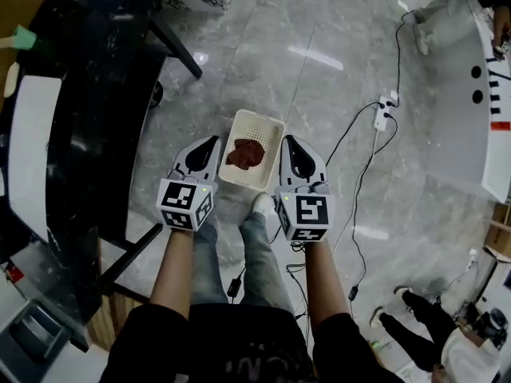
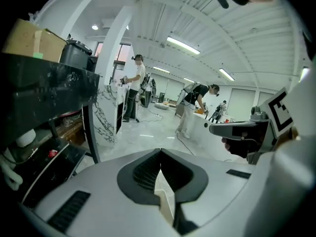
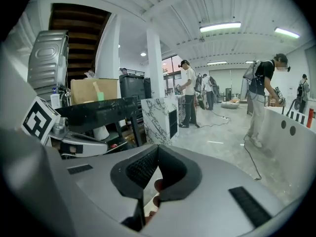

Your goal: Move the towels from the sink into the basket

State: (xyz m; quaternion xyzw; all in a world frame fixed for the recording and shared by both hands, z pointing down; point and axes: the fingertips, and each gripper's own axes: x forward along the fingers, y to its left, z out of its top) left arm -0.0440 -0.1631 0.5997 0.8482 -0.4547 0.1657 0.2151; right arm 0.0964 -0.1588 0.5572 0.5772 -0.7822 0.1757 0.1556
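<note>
A: What state were the left gripper's (image 1: 214,140) jaws in?
B: Closed, tip against tip, with nothing between them. In its own view, a strip of the white basket (image 1: 273,128) showed through the opening behind the tips.

A: And the right gripper (image 1: 286,139)?
B: The same. The tips met and nothing was clamped. A reddish patch showed through the opening below the tips. That was the towel (image 1: 246,153) lying underneath, not gripped.

A: Where was the towel?
B: There was one reddish-brown towel, crumpled, inside the perforated basket on the grey floor at the centre of the head view. The grippers were held above it, one over the basket's left edge and one over its right, both clear of the cloth.

A: Anything else noted?
B: A dark counter (image 1: 104,86) along the left of the frame, and a power strip (image 1: 384,111) with cables on the floor right of centre.
</note>
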